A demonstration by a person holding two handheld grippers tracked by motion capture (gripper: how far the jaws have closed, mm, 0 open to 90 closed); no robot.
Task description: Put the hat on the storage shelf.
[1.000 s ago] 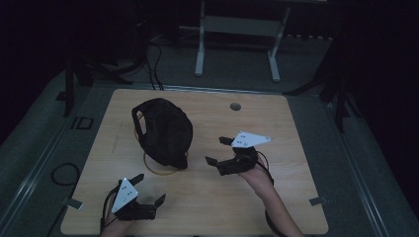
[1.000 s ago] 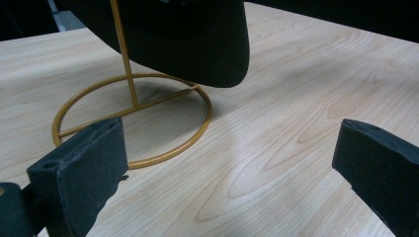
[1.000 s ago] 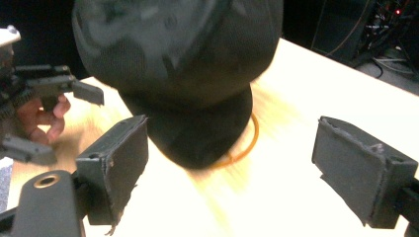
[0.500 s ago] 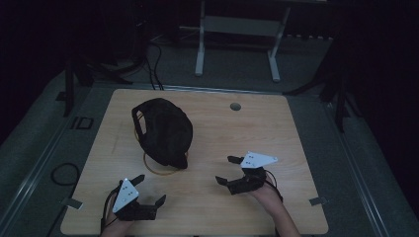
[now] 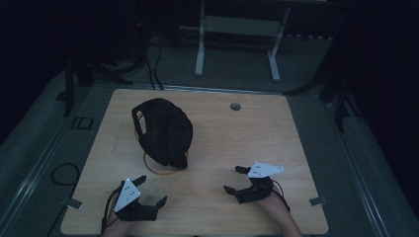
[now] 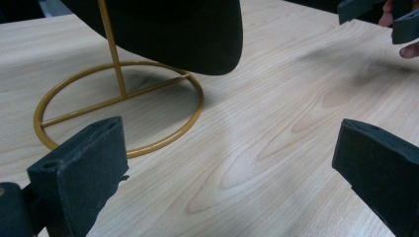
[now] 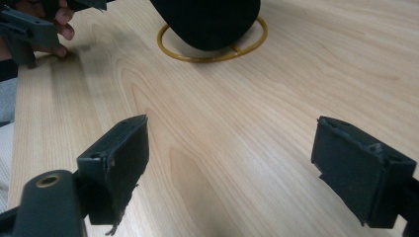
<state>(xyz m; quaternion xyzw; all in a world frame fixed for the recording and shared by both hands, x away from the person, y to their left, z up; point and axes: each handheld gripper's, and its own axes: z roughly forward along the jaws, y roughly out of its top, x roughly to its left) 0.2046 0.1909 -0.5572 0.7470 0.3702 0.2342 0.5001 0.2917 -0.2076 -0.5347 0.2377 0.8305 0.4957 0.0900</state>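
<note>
A black cap (image 5: 163, 131) hangs on a gold wire stand (image 5: 159, 169) left of the table's middle. The stand's ring base (image 6: 118, 106) and the cap's lower edge (image 6: 188, 34) fill the upper left of the left gripper view. In the right gripper view the cap (image 7: 207, 19) and the ring base (image 7: 217, 52) lie at the top. My left gripper (image 5: 150, 190) rests near the front left edge, open and empty. Near the front right, my right gripper (image 5: 236, 180) is open with nothing between its pads (image 7: 118, 158). Both sit apart from the stand.
The wooden table (image 5: 257, 138) has a round cable hole (image 5: 235, 106) at the back right. A white desk frame (image 5: 237, 29) stands on the floor behind it. Cables (image 5: 64, 173) lie on the floor at the left.
My right gripper has drawn back from beside the cap toward the table's front right edge. The left gripper has stayed where it was.
</note>
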